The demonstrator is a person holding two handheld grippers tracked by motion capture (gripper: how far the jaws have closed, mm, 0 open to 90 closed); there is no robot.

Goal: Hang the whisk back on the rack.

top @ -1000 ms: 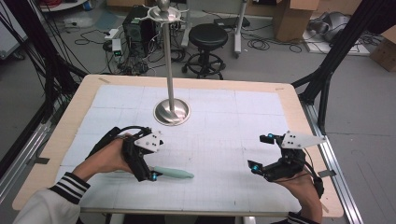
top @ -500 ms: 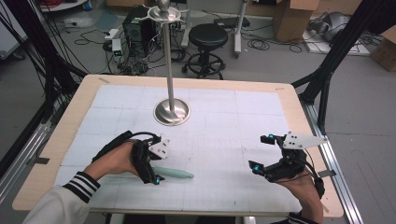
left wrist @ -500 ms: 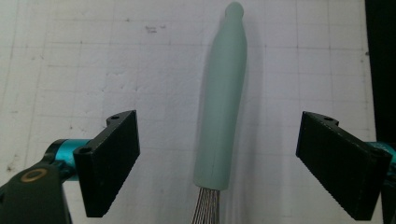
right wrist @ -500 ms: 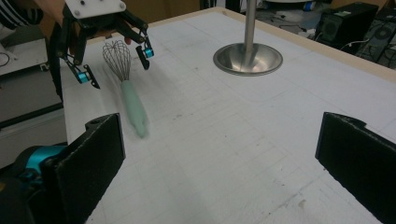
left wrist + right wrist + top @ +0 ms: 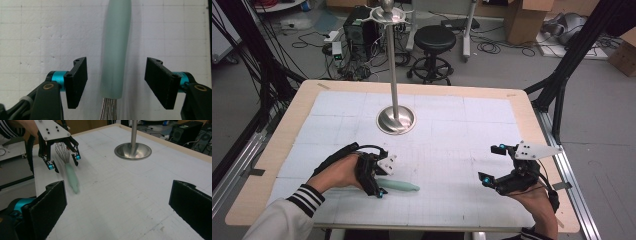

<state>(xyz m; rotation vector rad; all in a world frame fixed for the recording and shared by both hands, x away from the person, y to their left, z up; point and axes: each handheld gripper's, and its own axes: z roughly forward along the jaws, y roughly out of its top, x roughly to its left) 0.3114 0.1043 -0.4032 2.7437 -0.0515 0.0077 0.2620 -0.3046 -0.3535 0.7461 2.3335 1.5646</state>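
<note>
A whisk with a pale green handle (image 5: 401, 186) (image 5: 116, 50) (image 5: 71, 178) lies flat on the white gridded mat, its wire loops toward the person's left hand. My left gripper (image 5: 379, 182) (image 5: 116, 80) (image 5: 64, 162) straddles the handle where it meets the wires. Its jaws have just been closing, with the handle between them, but a gap shows at each pad (image 5: 77, 81), so it is open. My right gripper (image 5: 488, 164) (image 5: 120, 205) hovers over the mat's right side, wide open and holding nothing.
A tall metal pole on a round steel base (image 5: 396, 120) (image 5: 133, 150) stands at the mat's far centre. The wooden table edge (image 5: 277, 150) frames the mat. Beyond the table are a stool (image 5: 433, 37), cables and boxes on the floor.
My left gripper has sunk onto the whisk handle and its jaws have narrowed around it. The whisk and my right gripper have stayed put.
</note>
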